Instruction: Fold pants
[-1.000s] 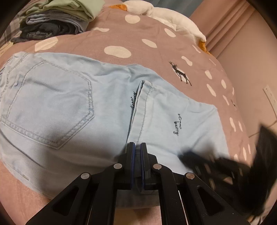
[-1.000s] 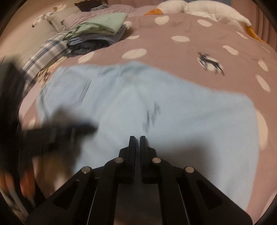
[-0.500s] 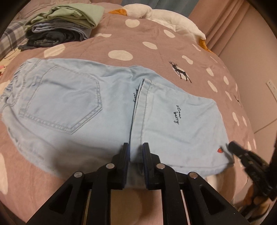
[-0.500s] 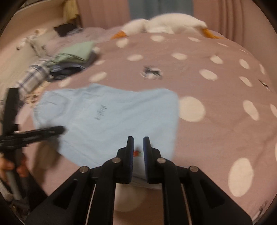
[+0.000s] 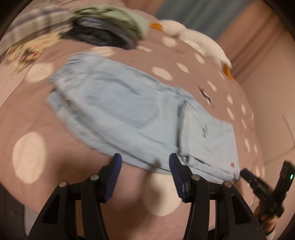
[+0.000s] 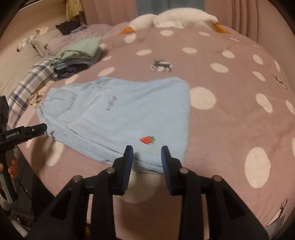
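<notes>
Pants (image 6: 118,110) folded on bedspread (image 6: 230,129), just beyond both spread claws

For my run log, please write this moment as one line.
left gripper: open, empty | right gripper: open, empty | pants: folded on bed

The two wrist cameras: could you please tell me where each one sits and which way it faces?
Left wrist: sits behind the open left gripper, facing the folded pants on the bed; the right gripper shows at right.
Right wrist: sits behind the open right gripper, facing the pants' strawberry; the left gripper shows at left.
Shared: pants, clothes pile, plush goose.
</notes>
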`<state>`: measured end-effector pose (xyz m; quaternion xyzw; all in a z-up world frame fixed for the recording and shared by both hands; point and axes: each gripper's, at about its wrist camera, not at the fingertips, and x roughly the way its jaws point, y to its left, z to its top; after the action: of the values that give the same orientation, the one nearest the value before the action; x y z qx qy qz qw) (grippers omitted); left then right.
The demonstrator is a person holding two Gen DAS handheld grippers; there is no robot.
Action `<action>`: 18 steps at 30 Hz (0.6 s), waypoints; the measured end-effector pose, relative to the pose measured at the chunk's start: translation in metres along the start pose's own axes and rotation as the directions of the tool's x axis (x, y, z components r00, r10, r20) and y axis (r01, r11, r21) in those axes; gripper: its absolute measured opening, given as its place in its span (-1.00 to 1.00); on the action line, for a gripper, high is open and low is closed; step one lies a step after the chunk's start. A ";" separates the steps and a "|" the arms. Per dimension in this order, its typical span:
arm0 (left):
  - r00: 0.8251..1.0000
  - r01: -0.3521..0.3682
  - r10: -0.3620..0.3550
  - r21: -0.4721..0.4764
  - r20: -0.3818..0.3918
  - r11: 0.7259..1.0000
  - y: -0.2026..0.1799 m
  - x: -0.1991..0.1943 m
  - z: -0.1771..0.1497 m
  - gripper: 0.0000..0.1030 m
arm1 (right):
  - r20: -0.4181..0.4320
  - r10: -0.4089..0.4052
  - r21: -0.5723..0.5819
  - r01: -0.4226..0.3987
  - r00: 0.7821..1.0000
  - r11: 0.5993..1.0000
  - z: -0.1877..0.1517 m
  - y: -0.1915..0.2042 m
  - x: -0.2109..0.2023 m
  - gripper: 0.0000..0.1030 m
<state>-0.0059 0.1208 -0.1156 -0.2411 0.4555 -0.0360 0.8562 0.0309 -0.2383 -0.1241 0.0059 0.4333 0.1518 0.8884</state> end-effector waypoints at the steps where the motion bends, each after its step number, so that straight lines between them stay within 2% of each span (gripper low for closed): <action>1: 1.000 0.006 -0.006 -0.034 0.005 0.999 0.010 -0.003 0.001 0.01 | 0.008 0.013 -0.010 -0.013 1.000 1.000 0.002 0.005 0.000 -0.38; 5: 0.999 0.033 -0.032 -0.180 0.007 0.983 0.045 -0.003 0.006 0.01 | 0.021 0.079 -0.034 -0.078 0.997 0.996 0.006 0.022 0.000 -0.35; 8: 0.997 0.081 -0.081 -0.285 0.010 0.955 0.066 0.006 0.008 0.01 | 0.015 0.103 -0.049 -0.102 0.995 0.994 0.008 0.034 0.005 -0.34; 11: 0.990 0.144 -0.137 -0.365 0.046 0.920 0.079 0.013 0.009 0.01 | 0.007 0.130 -0.058 -0.130 0.991 0.990 0.010 0.045 0.009 -0.34; 14: 0.981 0.193 -0.169 -0.414 0.096 0.890 0.087 0.018 0.014 0.01 | -0.003 0.153 -0.067 -0.153 0.988 0.986 0.012 0.054 0.013 -0.34; 18: 0.974 0.219 -0.168 -0.443 0.153 0.869 0.096 0.025 0.026 0.01 | -0.016 0.187 -0.063 -0.187 0.982 0.980 0.021 0.065 0.023 -0.33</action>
<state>0.0147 0.2085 -0.1653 -0.4818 0.3771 -0.0002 0.7910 0.0435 -0.1671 -0.1193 0.0173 0.4302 0.2483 0.8677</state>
